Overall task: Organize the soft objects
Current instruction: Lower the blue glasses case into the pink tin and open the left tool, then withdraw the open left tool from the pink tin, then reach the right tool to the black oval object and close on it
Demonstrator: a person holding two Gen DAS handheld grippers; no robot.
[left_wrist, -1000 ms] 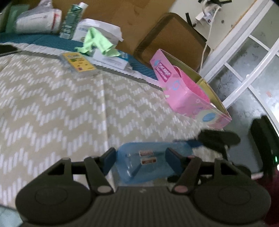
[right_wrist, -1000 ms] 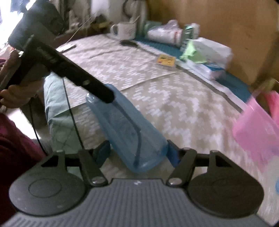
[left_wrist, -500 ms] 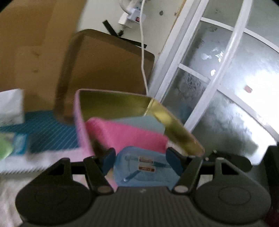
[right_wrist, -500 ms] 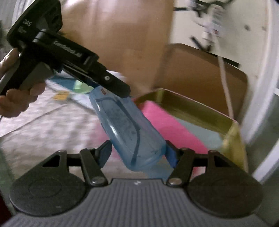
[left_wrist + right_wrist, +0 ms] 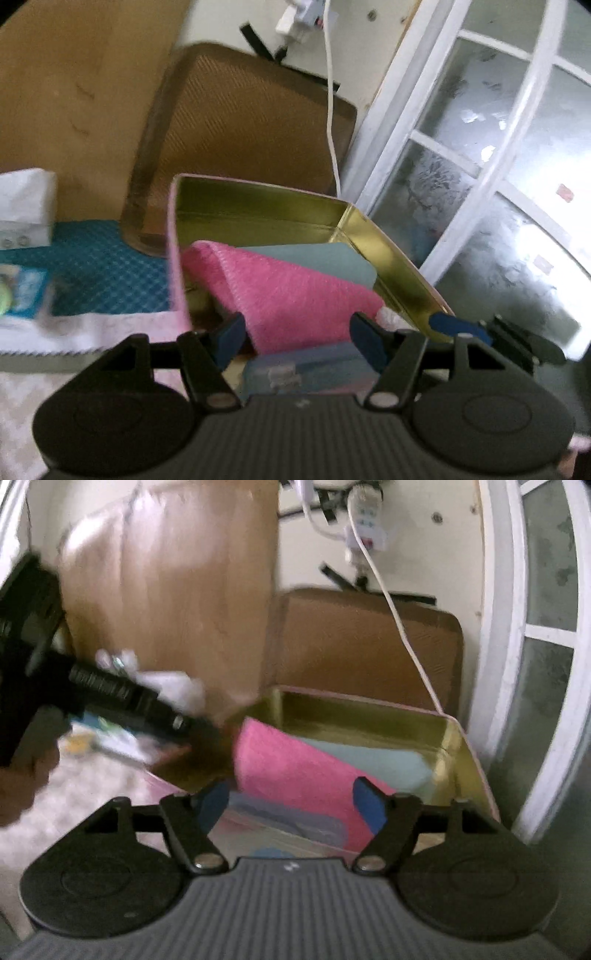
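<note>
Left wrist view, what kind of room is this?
Probably a bedroom or living room at home: a patterned bedspread underfoot, a chair against the wall, a frosted glass door, and a power strip with a trailing cord.

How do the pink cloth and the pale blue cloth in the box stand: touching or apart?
Touching. The left wrist view shows the pink cloth lying over the pale blue cloth and covering its lower edge, with no gap, inside the gold-lined box.

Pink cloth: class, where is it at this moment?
In both wrist views the pink cloth leans inside the gold-lined box, overlapping a pale blue pad.
</note>
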